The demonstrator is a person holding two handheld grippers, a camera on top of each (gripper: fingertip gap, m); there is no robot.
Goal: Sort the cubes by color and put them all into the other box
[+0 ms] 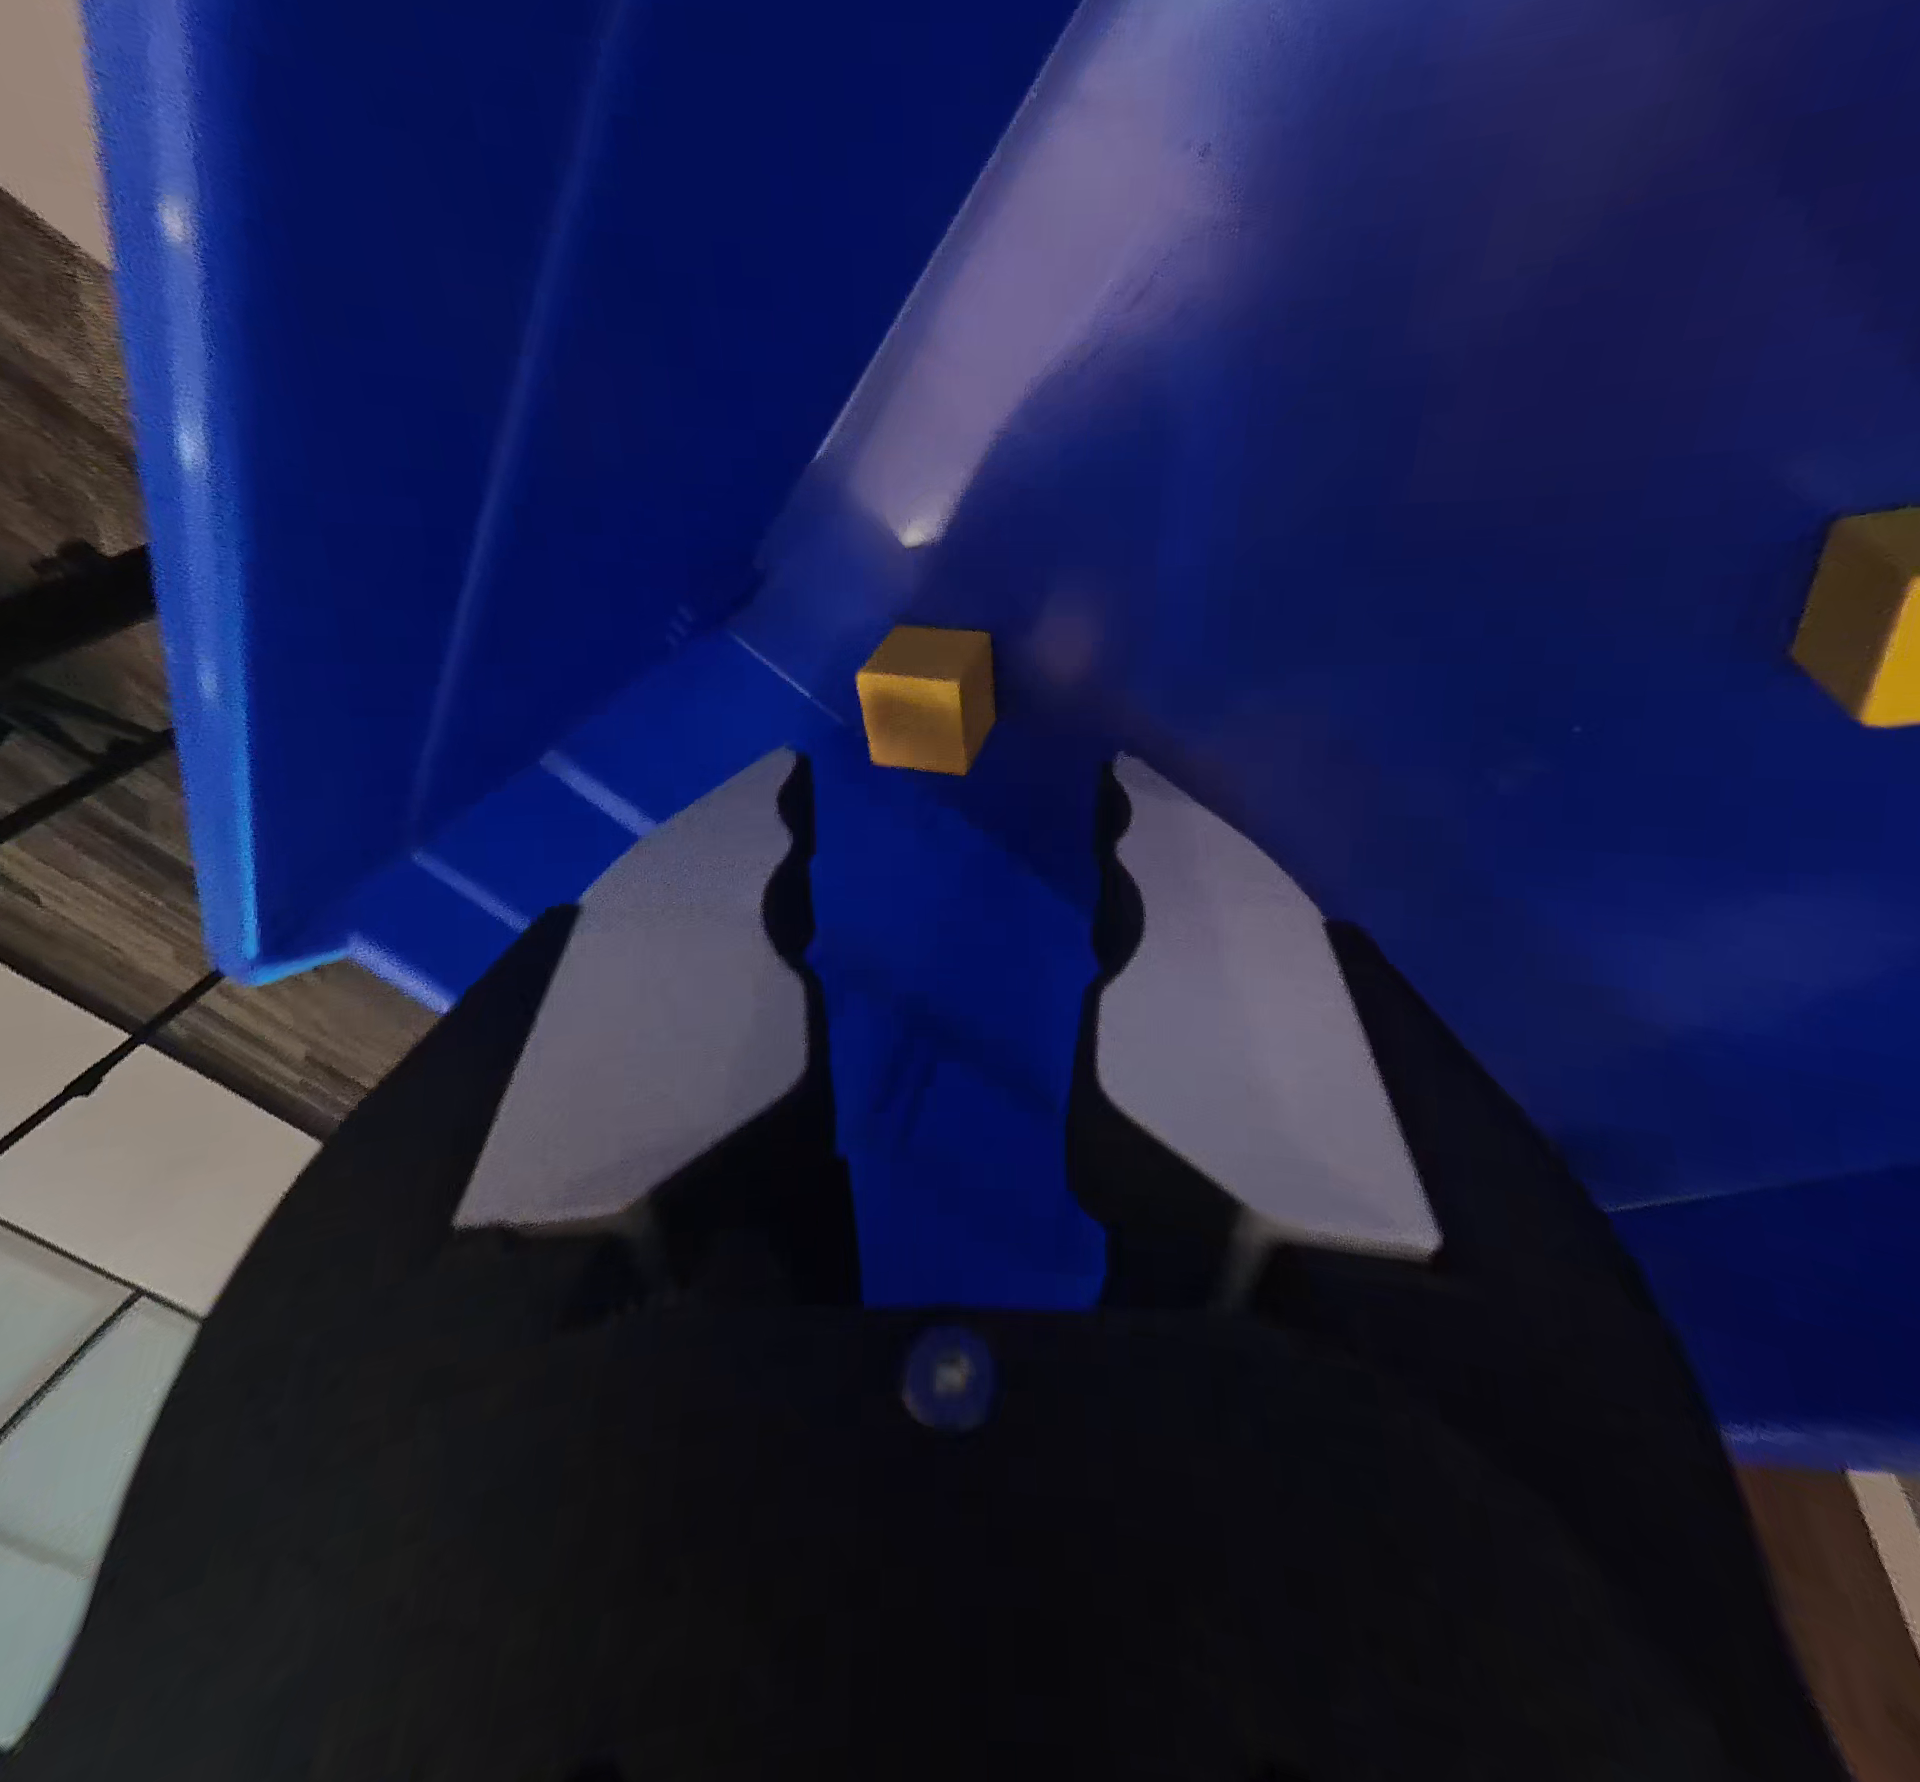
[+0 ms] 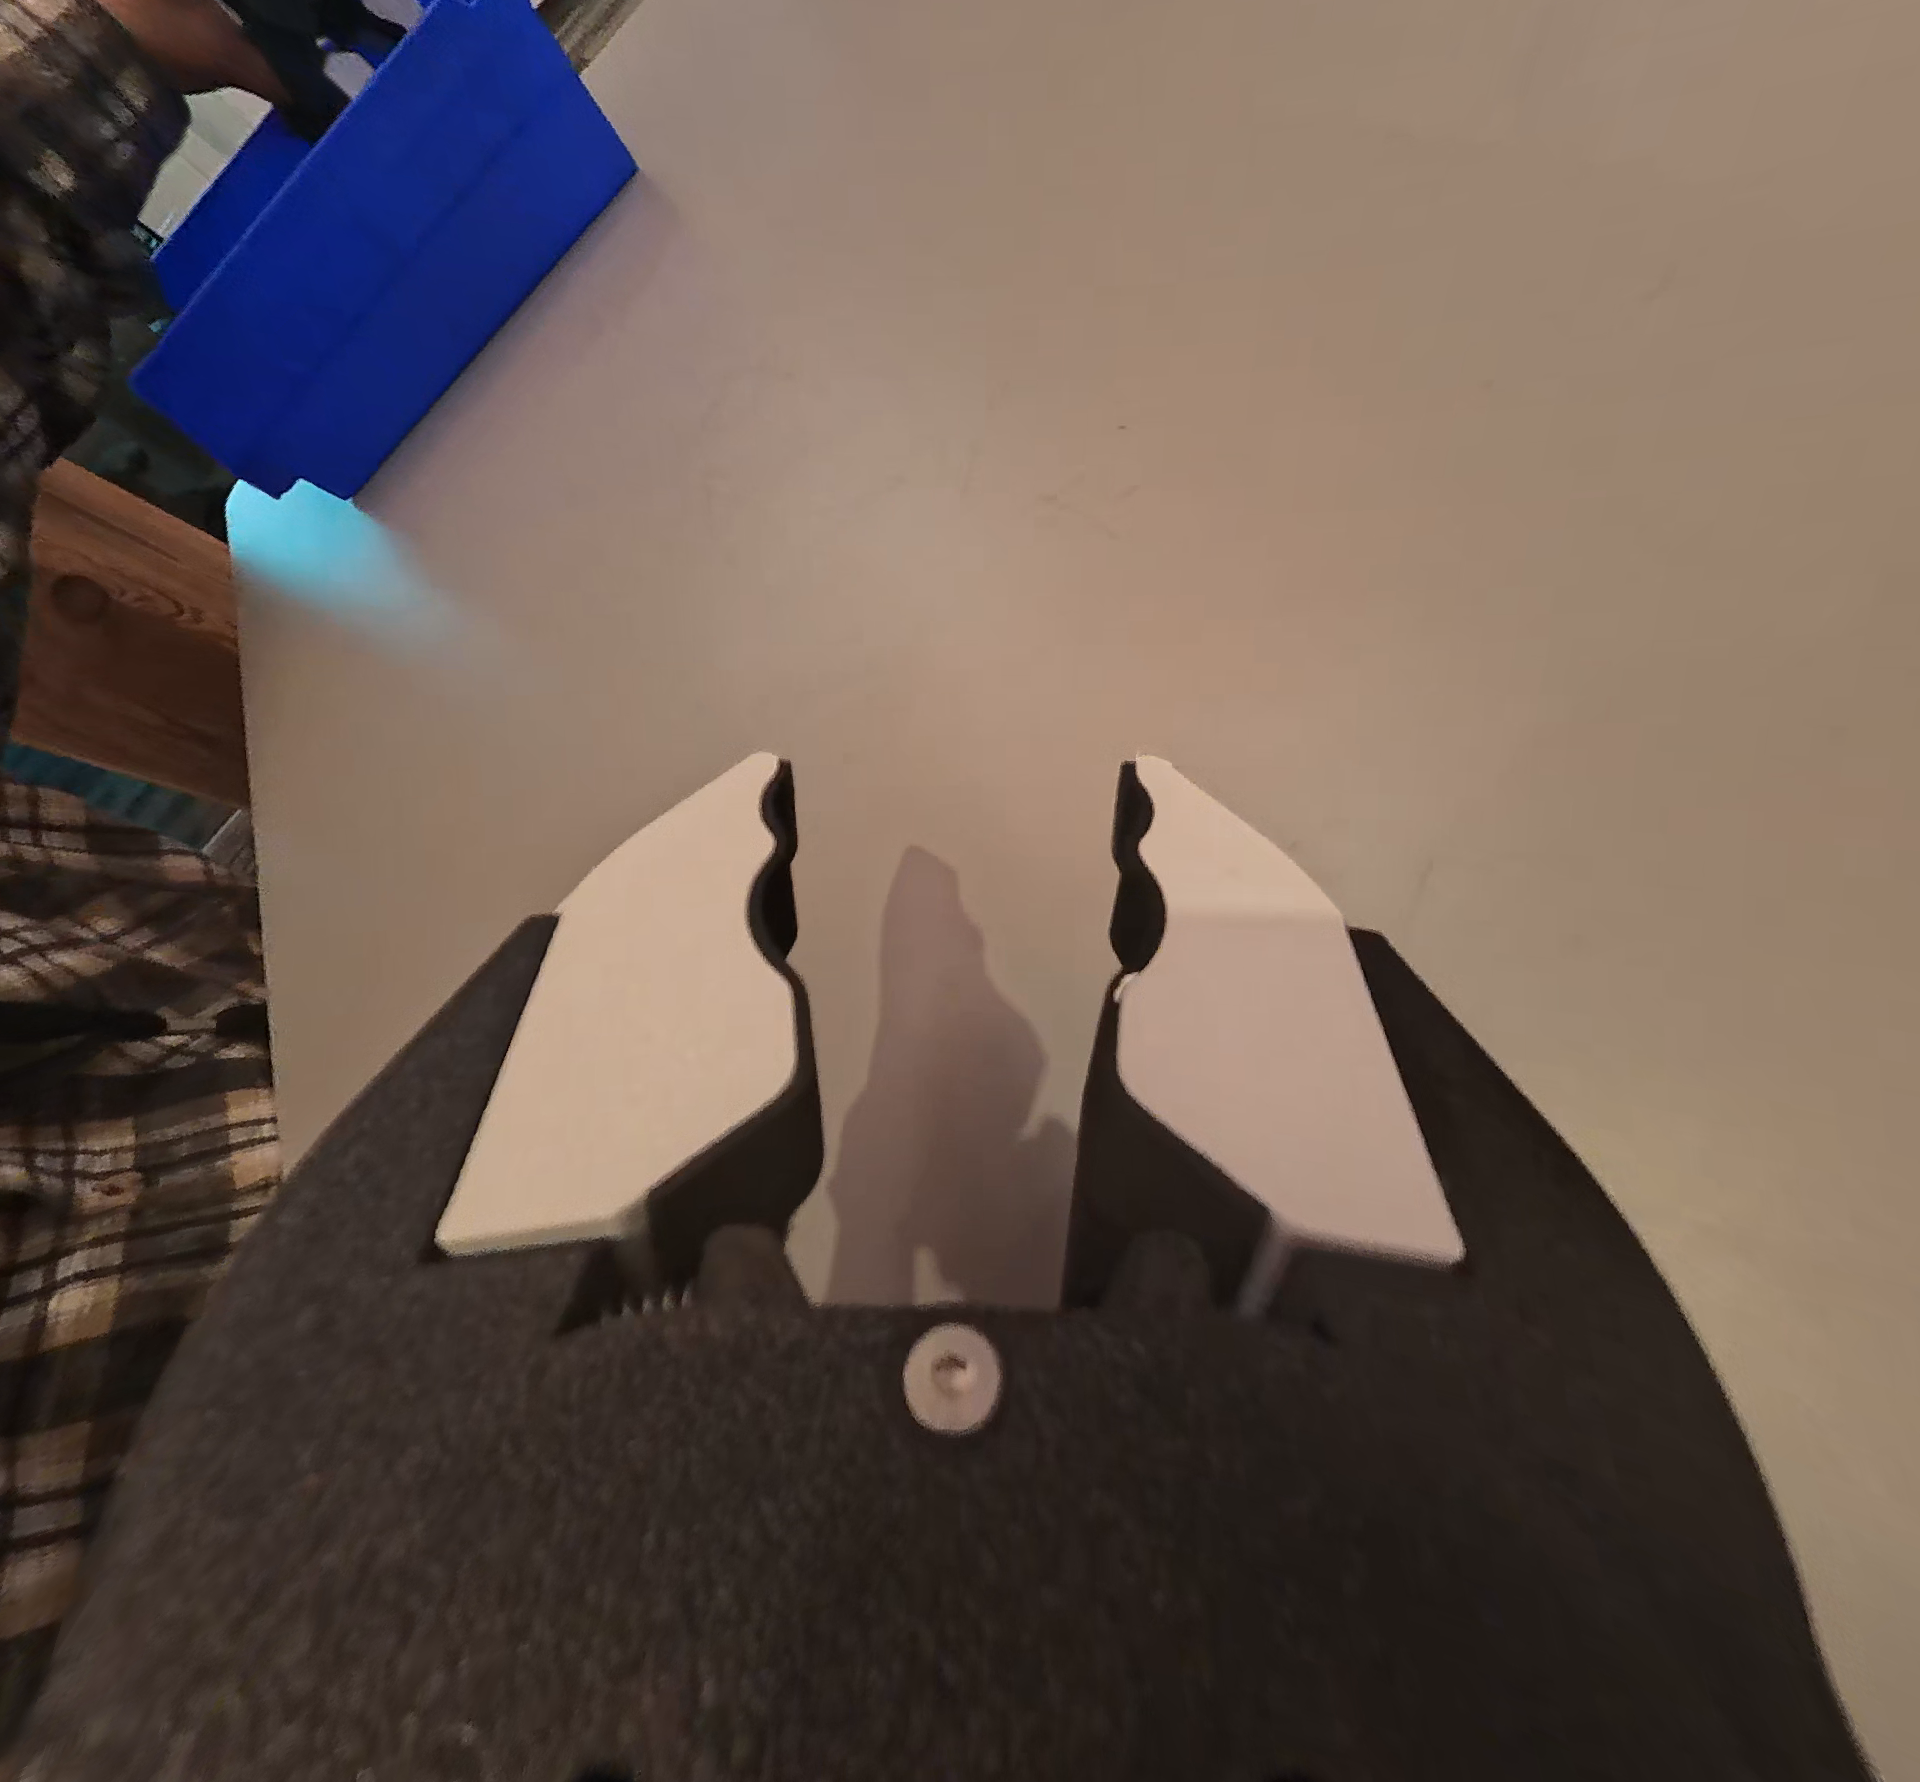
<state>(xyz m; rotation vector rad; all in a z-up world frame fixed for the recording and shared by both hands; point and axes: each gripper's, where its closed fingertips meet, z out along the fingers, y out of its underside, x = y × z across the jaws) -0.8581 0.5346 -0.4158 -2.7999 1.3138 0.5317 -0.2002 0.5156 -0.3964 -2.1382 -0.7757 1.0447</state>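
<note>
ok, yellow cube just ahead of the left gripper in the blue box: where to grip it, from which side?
Take the yellow cube across its two side faces, coming straight ahead with the open left gripper. It sits close to the blue box wall behind it, so front-to-back pinching looks blocked; the gap looks wider than the cube.

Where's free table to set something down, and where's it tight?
Free: the bare table from the open right gripper out to the blue box at its left edge. Tight: inside the box, where the open left gripper noses at a yellow cube, another nearby.
</note>
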